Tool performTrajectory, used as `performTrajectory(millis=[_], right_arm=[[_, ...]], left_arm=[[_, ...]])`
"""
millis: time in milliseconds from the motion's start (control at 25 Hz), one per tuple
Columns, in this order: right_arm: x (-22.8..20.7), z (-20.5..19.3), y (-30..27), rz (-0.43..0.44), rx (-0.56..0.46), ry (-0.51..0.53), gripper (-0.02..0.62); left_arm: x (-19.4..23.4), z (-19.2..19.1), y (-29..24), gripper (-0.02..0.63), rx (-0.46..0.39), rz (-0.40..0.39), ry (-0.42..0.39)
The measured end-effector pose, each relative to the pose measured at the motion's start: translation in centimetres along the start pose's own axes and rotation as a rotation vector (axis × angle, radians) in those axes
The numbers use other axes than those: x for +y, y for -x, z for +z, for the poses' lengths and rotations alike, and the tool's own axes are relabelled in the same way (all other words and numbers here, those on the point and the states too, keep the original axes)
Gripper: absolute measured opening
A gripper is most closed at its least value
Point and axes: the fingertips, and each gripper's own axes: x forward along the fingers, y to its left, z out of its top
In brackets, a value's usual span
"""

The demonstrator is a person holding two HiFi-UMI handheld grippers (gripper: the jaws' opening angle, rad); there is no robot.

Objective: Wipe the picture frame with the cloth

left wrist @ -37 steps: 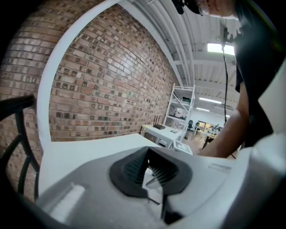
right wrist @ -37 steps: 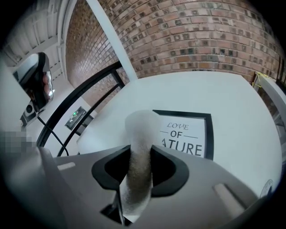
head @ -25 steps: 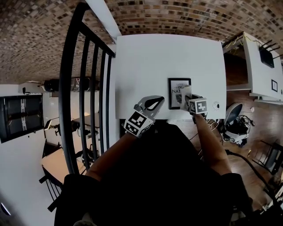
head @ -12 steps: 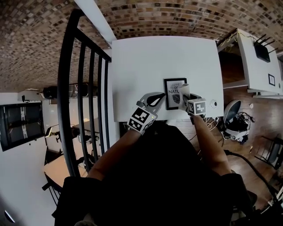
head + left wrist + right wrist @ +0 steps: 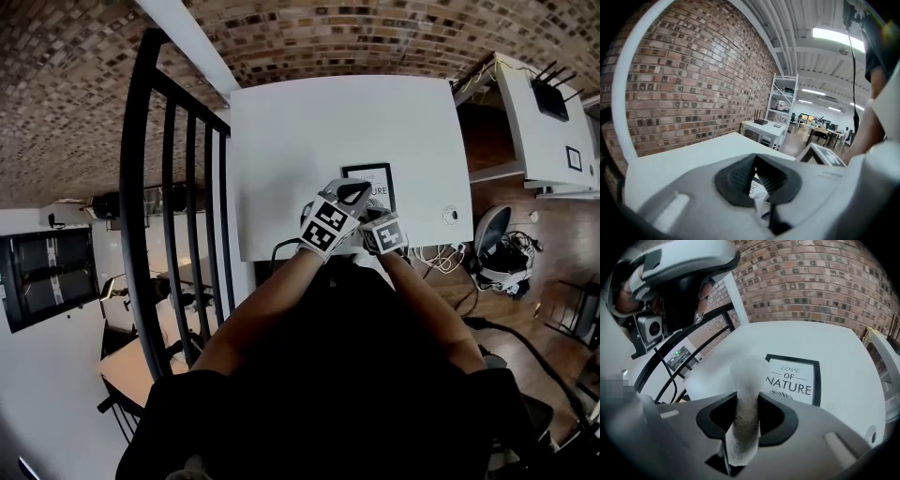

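The right gripper (image 5: 746,414) is clamped on a white cloth (image 5: 747,376) that stands up from its jaws. Just beyond it, the black picture frame (image 5: 794,389) lies flat on the white table (image 5: 843,348). The left gripper (image 5: 758,182), jaws narrowly apart and empty, hangs over the frame close beside the right. A brick wall (image 5: 375,37) stands behind and a black railing (image 5: 178,187) to the left.

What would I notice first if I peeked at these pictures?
Probably the black picture frame that says LOVE OF NATURE, lying flat on the white table near the person's edge. Next comes the fluffy white cloth, pinched in the right gripper and poking up from it. A big brick wall rises behind the table.
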Motion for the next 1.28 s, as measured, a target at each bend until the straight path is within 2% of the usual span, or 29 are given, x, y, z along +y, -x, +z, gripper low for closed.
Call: performTrajectory(millis=[200, 480, 640, 720, 920, 1160, 1280], right_arm=[[-1.9, -3.0, -0.4, -0.037, 0.055, -0.011, 0.12], [-8.5, -5.8, 2.2, -0.131, 0.033, -0.153, 0.12], [-10.8, -5.6, 3.7, -0.172, 0.004, -0.188, 0.12], [-11.1, -5.0, 3.8, -0.177, -0.017, -0.173, 0.12], [-9.8, -2.7, 3.9, -0.173, -0.054, -0.146, 0.12], [-5.0, 2.5, 6.2, -0.08, -0.213, -0.082, 0.12], [-3.5, 5.6, 7.8, -0.089, -0.297, -0.026, 0.12]], left_arm=[[-0.2, -0.6, -0.1, 0.002, -0.009, 0.0, 0.01], [-0.6, -2.2, 0.0, 0.002, 0.015, 0.0, 0.034], [-0.4, -2.6, -0.2, 0.002, 0.023, 0.002, 0.04], [-0.3, -2.7, -0.5, 0.002, 0.028, 0.001, 0.036], [0.6, -2.9, -0.8, 0.002, 0.043, 0.002, 0.052], [1.7, -3.1, 1.1, 0.002, 0.025, 0.02, 0.066], [3.0, -2.4, 2.4, 0.002, -0.013, 0.04, 0.068]])
